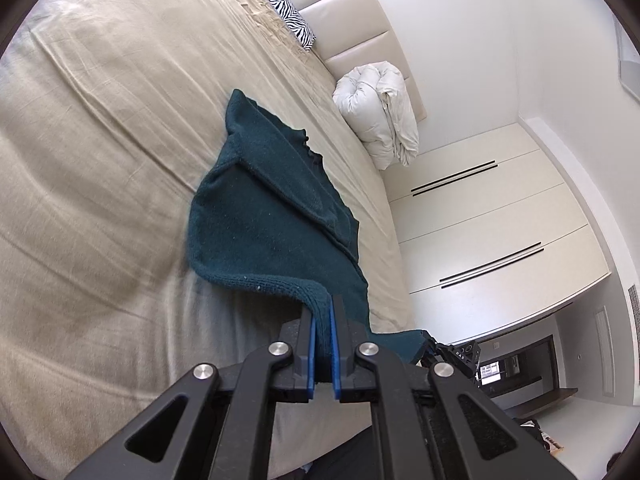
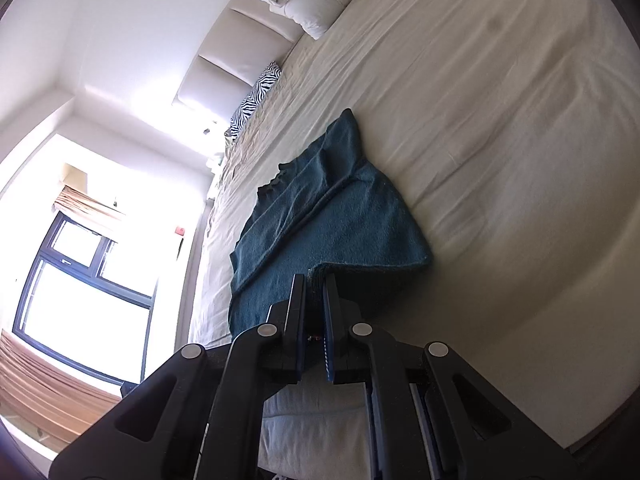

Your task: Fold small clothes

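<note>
A dark teal knitted sweater (image 1: 264,216) lies on the beige bed sheet (image 1: 100,160), its sleeves folded over the body. My left gripper (image 1: 324,304) is shut on the sweater's near hem corner and lifts it a little off the bed. In the right wrist view the same sweater (image 2: 320,220) lies ahead, and my right gripper (image 2: 314,280) is shut on the other near hem corner. The right gripper also shows in the left wrist view (image 1: 430,346) at the hem's far end.
A rolled white duvet (image 1: 380,116) and a zebra-print pillow (image 1: 286,12) lie by the padded headboard (image 1: 360,12). White wardrobe doors (image 1: 500,220) stand beyond the bed's edge. A bright window (image 2: 80,280) is on the other side.
</note>
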Demonstrator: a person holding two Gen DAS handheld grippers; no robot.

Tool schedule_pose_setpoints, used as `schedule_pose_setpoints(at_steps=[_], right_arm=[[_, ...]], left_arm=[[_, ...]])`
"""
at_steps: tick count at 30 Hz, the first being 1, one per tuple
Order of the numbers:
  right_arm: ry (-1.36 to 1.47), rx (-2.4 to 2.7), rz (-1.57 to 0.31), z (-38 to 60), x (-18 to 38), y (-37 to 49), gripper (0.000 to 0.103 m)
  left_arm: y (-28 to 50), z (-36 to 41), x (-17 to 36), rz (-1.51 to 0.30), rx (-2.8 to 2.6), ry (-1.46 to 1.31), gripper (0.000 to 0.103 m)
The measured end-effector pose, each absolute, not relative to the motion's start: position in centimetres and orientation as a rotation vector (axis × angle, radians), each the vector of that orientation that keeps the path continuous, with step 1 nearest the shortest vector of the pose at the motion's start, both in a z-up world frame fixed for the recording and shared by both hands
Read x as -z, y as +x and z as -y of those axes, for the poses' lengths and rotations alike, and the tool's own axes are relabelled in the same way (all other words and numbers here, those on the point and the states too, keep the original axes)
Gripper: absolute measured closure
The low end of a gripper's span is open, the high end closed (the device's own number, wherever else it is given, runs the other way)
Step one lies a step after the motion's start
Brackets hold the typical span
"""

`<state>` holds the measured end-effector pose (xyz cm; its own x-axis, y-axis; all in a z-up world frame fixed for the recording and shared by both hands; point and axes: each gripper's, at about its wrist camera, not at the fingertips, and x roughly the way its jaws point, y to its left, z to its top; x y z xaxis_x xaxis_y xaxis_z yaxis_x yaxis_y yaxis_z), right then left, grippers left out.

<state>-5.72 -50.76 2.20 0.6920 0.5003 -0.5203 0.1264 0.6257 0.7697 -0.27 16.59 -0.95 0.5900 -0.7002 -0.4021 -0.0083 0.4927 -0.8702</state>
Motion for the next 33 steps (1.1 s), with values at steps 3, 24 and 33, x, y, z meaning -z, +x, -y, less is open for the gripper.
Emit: schedule_pose_setpoints(at_steps=[3,24,33], right_arm=[[0.888,-0.231,-0.788,50.8,-2.6,-3.5,0.096],[0.79,-0.123,-0.803,49.2,-2.3,18.9,0.097],[0.795,-0.06,-0.846,49.4,2.0,27.8,0.097]], left_arm=[[1.6,-16.9,0.6,-0.837,0.476,-0.995,0.096],[21.9,-18.3,1.8,-0.85,0.392,-0.997,0.096],[28.4,-19.2,4.6,-0.878,0.331,-0.977,0.096]])
